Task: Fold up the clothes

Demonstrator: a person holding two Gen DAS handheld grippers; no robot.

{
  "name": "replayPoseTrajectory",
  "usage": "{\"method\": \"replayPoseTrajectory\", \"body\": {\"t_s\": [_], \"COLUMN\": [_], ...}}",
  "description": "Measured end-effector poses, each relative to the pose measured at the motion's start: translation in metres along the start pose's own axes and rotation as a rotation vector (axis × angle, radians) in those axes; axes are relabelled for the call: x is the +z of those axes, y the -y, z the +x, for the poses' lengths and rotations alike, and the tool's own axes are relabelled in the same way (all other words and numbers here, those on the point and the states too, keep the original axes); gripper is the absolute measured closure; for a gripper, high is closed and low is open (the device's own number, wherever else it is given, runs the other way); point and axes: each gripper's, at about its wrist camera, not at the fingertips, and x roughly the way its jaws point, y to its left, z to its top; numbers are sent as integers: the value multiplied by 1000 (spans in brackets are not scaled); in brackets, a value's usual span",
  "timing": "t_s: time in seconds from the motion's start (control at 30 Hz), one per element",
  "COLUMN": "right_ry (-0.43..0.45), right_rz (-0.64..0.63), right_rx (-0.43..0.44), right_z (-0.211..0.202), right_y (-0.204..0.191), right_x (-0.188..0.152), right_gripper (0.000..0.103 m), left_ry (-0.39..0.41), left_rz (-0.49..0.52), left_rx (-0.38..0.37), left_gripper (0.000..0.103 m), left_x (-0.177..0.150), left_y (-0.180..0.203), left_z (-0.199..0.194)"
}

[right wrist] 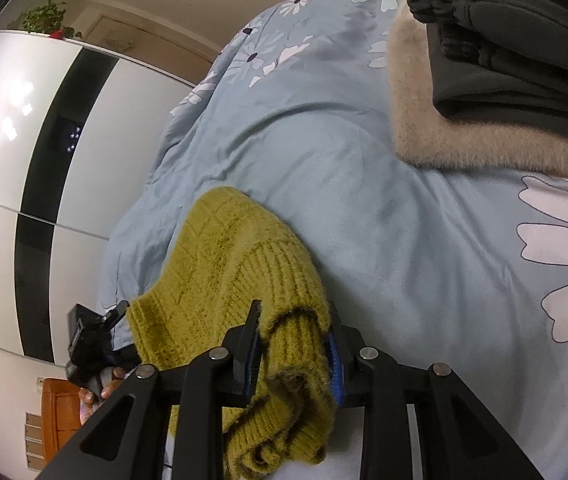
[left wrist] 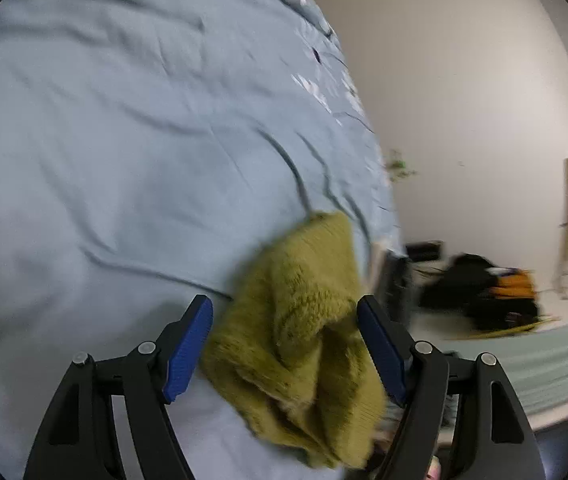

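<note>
An olive-yellow knit sweater (left wrist: 304,320) lies bunched on the light blue floral bed cover (left wrist: 104,160). My left gripper (left wrist: 284,344) is open, its blue pads (left wrist: 188,352) wide apart on either side of the sweater's folds. In the right wrist view my right gripper (right wrist: 294,348) is shut on the ribbed edge of the sweater (right wrist: 228,264), which bulges up between and past the fingers. The left gripper's body (right wrist: 88,340) shows at the lower left of that view, beside the sweater.
A beige fluffy garment (right wrist: 464,136) with dark folded trousers (right wrist: 504,40) on top lies on the bed cover (right wrist: 364,200) at the upper right. A white wardrobe (right wrist: 4,140) stands beyond the bed. A dark bag (left wrist: 484,292) lies on the floor.
</note>
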Motion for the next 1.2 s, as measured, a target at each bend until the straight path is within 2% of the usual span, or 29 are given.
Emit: {"method": "replayPoseTrajectory", "body": {"t_s": [0.2, 0.4, 0.63, 0.83, 0.93, 1.03, 1.1, 1.17, 1.2], "right_ry": [2, 6, 12, 12, 9, 9, 10, 12, 14], "right_rz": [30, 63, 45, 50, 45, 46, 47, 49, 50], "right_rx": [19, 28, -3, -14, -19, -19, -18, -17, -16], "right_z": [0, 1, 0, 0, 0, 0, 0, 0, 0], "right_y": [6, 12, -1, -6, -8, -9, -9, -8, -8], "right_x": [-5, -7, -8, -9, -9, -9, -9, -9, -9], "right_gripper": [66, 66, 65, 65, 65, 65, 65, 65, 66], "left_ry": [-62, -74, -87, -94, -112, -122, -115, -105, -98], "left_rz": [-77, -54, -97, -79, -100, -131, -140, -126, -111], "left_rx": [-112, -115, -122, -105, -69, -76, -93, -78, -59], "left_gripper": [20, 19, 17, 17, 17, 17, 18, 24, 32], "left_x": [4, 1, -5, -6, -5, -3, -4, -6, -7], "left_y": [-19, -9, -14, -4, -7, -14, -17, -17, -15], "left_z": [16, 19, 24, 26, 32, 37, 36, 34, 33]}}
